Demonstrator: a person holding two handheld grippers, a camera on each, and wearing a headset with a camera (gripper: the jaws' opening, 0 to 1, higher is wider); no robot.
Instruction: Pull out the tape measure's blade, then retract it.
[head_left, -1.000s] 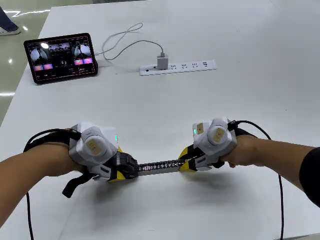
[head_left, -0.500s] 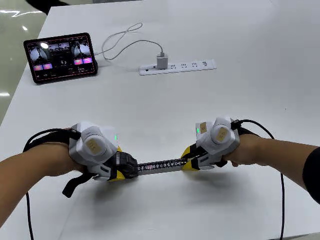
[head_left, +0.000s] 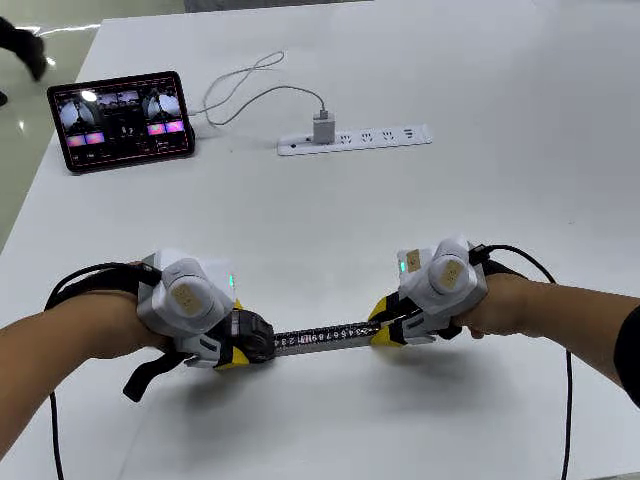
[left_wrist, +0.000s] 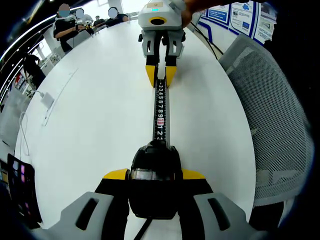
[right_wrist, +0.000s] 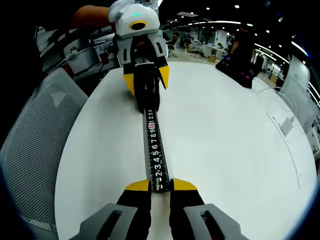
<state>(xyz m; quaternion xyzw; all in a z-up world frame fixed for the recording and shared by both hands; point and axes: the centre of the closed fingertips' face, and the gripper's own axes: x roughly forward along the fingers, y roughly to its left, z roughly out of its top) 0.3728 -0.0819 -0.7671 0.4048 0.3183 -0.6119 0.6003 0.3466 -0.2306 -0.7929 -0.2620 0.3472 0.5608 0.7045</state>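
Left tool (head_left: 243, 342): closed on the black case (left_wrist: 156, 175) at 7 o'clock in the head view, with a yellow tip bearing on each side of the case.
Right tool (head_left: 382, 325): closed on the free end of the blade (right_wrist: 153, 150) at 5 o'clock, pinching it by the lowest numerals.
Tape measure: held low over the table (head_left: 420, 220) near its front edge. A short run of blade spans level between the two tools. Whether it touches the surface cannot be told.
Step in hand: judged to be the pull-out, with only a little blade drawn.
Doing it well: the right tool should travel straight toward 3 o'clock, in line with the case mouth, while the left tool holds the case unturned. A skewed pull could kink the blade or slip the pinch. On the return, the end should be eased back, not let snap.
Edges: the front table edge lies close at 6 o'clock, and a mesh chair (left_wrist: 270, 125) stands beside it.
Open room: bare table toward 3 o'clock. The tablet (head_left: 122, 115) at 10 o'clock and the power strip (head_left: 355, 135) at 12 o'clock lie well apart from the work.
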